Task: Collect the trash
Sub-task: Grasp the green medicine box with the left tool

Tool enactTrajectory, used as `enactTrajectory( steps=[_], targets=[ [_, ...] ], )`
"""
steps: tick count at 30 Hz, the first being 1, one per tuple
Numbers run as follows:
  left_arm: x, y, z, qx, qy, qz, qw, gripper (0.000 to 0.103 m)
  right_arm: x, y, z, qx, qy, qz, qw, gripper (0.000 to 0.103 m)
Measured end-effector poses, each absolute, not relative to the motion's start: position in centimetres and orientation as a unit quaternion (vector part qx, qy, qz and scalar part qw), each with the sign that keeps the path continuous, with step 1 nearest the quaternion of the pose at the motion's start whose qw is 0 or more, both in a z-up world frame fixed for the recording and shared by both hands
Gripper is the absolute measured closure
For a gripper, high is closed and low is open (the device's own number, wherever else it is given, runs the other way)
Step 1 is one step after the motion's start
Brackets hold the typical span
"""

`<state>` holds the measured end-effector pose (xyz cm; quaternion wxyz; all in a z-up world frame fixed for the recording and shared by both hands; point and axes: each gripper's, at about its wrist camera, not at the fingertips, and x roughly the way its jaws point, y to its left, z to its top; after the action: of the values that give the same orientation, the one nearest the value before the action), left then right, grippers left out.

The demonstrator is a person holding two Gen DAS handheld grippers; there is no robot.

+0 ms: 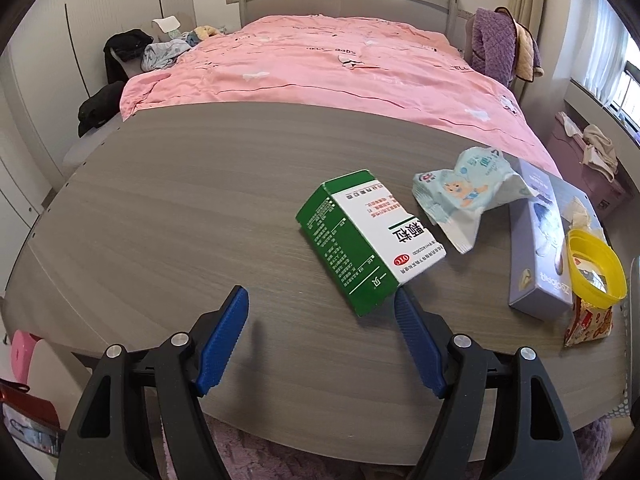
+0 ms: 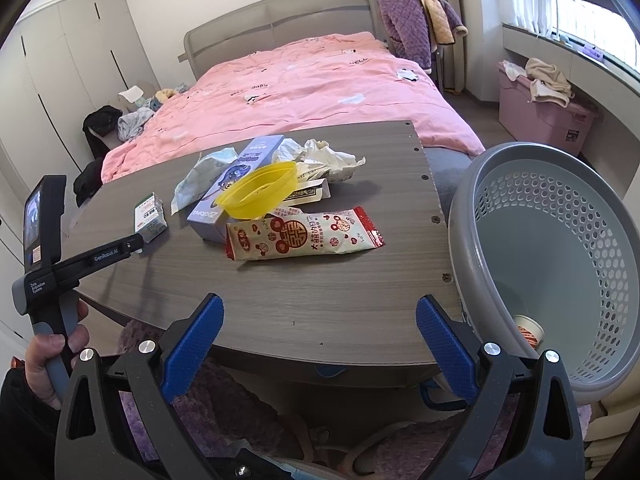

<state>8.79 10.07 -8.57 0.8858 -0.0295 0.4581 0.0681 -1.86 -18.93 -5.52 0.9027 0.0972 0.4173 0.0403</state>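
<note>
Left wrist view: the left gripper [image 1: 322, 312] hangs over the bench [image 1: 180, 216] with its jaws well apart and nothing between them; the green-and-white medicine box [image 1: 368, 240] lies flat just ahead, one near corner close to the right-hand finger but apparently not touching it. The box looks like thin card, probably empty and light, stiff along its long edges yet easy to crush on its broad faces. A hold across its narrower width, pads on the two long side faces, should suit it best.

Beyond it lie a crumpled wipes packet [image 1: 460, 196], soft and slippery film best pinched at a bunched fold, and a lilac carton [image 1: 538, 240] with a yellow plastic ring [image 1: 596, 268] resting against it.

In the right wrist view the right gripper [image 2: 320, 328] sits at the bench's near edge, jaws likewise wide and empty. The red-and-white snack wrapper [image 2: 304, 236] lies flat toward the right edge, thin and slick. The grey basket [image 2: 560, 240] stands just off that right edge, a paper cup [image 2: 528, 328] already inside.
</note>
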Motion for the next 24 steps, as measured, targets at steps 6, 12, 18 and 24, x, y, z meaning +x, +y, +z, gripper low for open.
enactTrajectory(
  steps=[6, 12, 18, 24],
  targets=[
    [8.9, 13.0, -7.9, -0.046, 0.449, 0.099, 0.887, 0.031, -1.7, -18.4, -5.5, 0.092, 0.418, 0.044, 0.902, 0.008],
    [8.3, 13.2, -6.4, -0.052, 0.439, 0.085, 0.893, 0.031, -1.5, -18.0, -5.7, 0.091, 0.42, 0.048, 0.902, 0.008],
    [10.7, 11.4, -5.9, -0.056, 0.446, 0.045, 0.892, 0.031, -1.3, -17.8, -6.0, 0.091, 0.423, 0.052, 0.9, 0.008],
    [13.9, 10.1, -7.2, -0.054, 0.471, 0.033, 0.88, 0.031, -1.0, -18.2, -6.2, 0.095, 0.424, 0.045, 0.899, 0.008]
  ],
)
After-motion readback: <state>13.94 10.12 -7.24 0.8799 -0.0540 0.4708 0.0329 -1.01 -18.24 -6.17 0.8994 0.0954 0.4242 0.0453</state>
